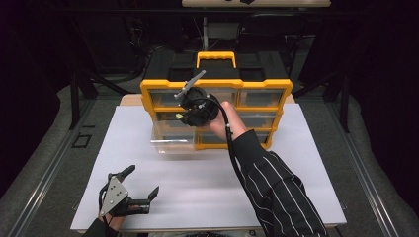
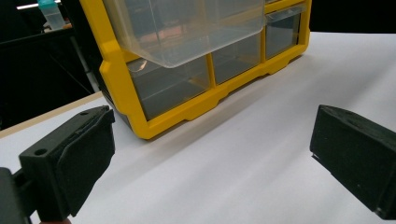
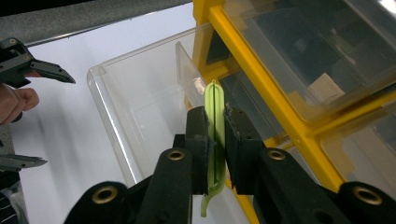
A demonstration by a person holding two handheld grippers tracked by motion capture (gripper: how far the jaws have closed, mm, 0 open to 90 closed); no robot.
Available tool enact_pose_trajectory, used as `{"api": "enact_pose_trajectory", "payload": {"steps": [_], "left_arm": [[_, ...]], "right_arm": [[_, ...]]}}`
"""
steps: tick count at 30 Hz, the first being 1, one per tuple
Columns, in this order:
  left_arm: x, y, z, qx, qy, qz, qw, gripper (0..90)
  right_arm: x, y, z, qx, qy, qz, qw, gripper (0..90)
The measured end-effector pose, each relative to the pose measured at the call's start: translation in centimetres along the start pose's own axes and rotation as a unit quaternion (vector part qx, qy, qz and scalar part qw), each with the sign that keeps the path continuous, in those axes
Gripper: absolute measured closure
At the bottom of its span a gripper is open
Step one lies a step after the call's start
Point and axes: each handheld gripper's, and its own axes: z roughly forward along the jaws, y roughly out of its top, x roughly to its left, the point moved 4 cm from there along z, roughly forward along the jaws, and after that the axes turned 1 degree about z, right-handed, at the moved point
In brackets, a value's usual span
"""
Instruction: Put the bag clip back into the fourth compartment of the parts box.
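White sheeting covers the table (image 1: 207, 197) where a yellow-framed organiser (image 1: 216, 106) of clear drawers stands upright at the far side, its handle on top. One clear drawer (image 1: 173, 140) on its left side is pulled out from the frame and juts forward over the table; in the right gripper view its open tray (image 3: 140, 107) lies directly beyond the jaws. The right gripper (image 1: 190, 111), held by an arm in a striped sleeve (image 1: 276, 187), hangs in front of the organiser above that drawer, its jaws clamped narrowly on a thin light-green plastic piece (image 3: 214, 135) standing edge-up between the pads. The left gripper (image 1: 141, 187) rests low at the near left edge of the table, well apart from the organiser, its jaws spread wide with nothing between them, facing the frame's lower corner (image 2: 140, 126).
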Motion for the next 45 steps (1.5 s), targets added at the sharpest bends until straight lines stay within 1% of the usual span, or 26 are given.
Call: {"api": "enact_pose_trajectory", "payload": {"steps": [8,15,16,17,18,19,21,22,23,24,25,26,27,28,31,32,37,38,40,41,43,44,45], "left_arm": [[0.0,0.0,0.0,0.000,0.000,0.000,1.0000,0.0],[0.0,0.0,0.0,0.000,0.000,0.000,1.0000,0.1],[0.0,0.0,0.0,0.001,0.000,-0.001,1.0000,0.0],[0.0,0.0,0.0,0.001,0.000,-0.001,1.0000,0.1],[-0.1,0.0,0.0,0.000,-0.001,-0.002,1.0000,0.1],[-0.1,0.0,0.0,0.000,-0.001,-0.002,1.0000,0.0],[0.0,0.0,0.0,0.000,-0.001,-0.002,1.0000,0.0],[0.0,0.0,0.0,0.001,0.000,-0.001,1.0000,0.1],[0.0,0.0,0.0,0.001,0.000,0.000,1.0000,0.0],[-0.1,0.0,0.0,0.000,-0.001,-0.002,1.0000,0.1],[-0.1,0.0,0.0,0.000,-0.001,-0.002,1.0000,0.0],[-0.1,0.0,0.0,0.001,-0.002,-0.001,1.0000,0.0],[-0.1,0.0,0.0,0.000,-0.002,0.000,1.0000,0.1],[-0.1,0.0,0.0,-0.001,-0.002,0.001,1.0000,0.1],[-0.1,0.0,0.1,0.000,-0.001,-0.001,1.0000,0.1],[-0.1,0.0,0.1,0.000,-0.002,0.000,1.0000,0.1],[-0.1,0.0,0.1,0.001,-0.002,0.000,1.0000,0.1],[-0.1,0.0,0.1,0.000,-0.002,0.000,1.0000,0.1],[-0.1,0.0,0.1,0.000,-0.002,0.000,1.0000,0.1],[-0.1,0.0,0.0,0.000,-0.002,0.000,1.0000,0.1],[-0.1,0.0,0.1,0.000,-0.002,0.000,1.0000,0.1],[-0.1,0.0,0.1,0.000,-0.003,0.000,1.0000,0.1],[-0.1,0.0,0.1,0.000,-0.003,0.000,1.0000,0.1]], "right_arm": [[0.6,0.3,1.1,0.006,0.007,-0.006,0.9999,80.4],[0.9,0.0,2.1,0.013,0.008,-0.007,0.9999,80.0],[0.9,-0.2,2.3,0.017,0.009,-0.002,0.9998,73.6],[0.9,-0.2,2.3,0.017,0.009,-0.002,0.9998,73.6],[0.8,-0.3,2.5,0.013,0.013,0.003,0.9998,59.3],[0.8,-0.3,2.5,0.013,0.013,0.003,0.9998,59.3],[0.7,-0.6,2.4,0.009,0.014,0.006,0.9998,46.9],[0.7,-0.7,2.3,0.006,0.019,0.007,0.9998,40.3],[0.7,-0.9,2.1,0.003,0.020,0.009,0.9998,36.4],[0.6,-1.2,1.6,-0.006,0.015,0.016,0.9997,22.1],[0.6,-1.2,1.6,-0.006,0.015,0.016,0.9997,22.1],[0.6,-1.4,1.4,-0.011,0.015,0.019,0.9997,18.5],[0.5,-1.8,0.9,-0.013,0.010,0.020,0.9997,11.9],[0.5,-1.8,0.9,-0.013,0.010,0.020,0.9997,11.9],[0.5,-2.7,0.2,-0.018,0.000,0.019,0.9997,3.1],[0.5,-2.9,0.1,-0.018,-0.001,0.021,0.9996,1.7],[0.4,-3.8,-0.4,-0.025,-0.003,0.021,0.9995,0.0],[0.4,-4.0,-0.5,-0.026,-0.007,0.022,0.9994,0.0],[0.4,-4.9,-0.9,-0.028,-0.010,0.023,0.9993,0.0],[0.4,-4.9,-0.9,-0.028,-0.010,0.023,0.9993,0.0],[0.5,-5.6,-1.2,-0.032,-0.016,0.024,0.9991,0.0],[0.5,-6.3,-1.5,-0.036,-0.018,0.029,0.9988,0.0],[0.5,-6.3,-1.5,-0.036,-0.018,0.029,0.9988,0.0]]}}
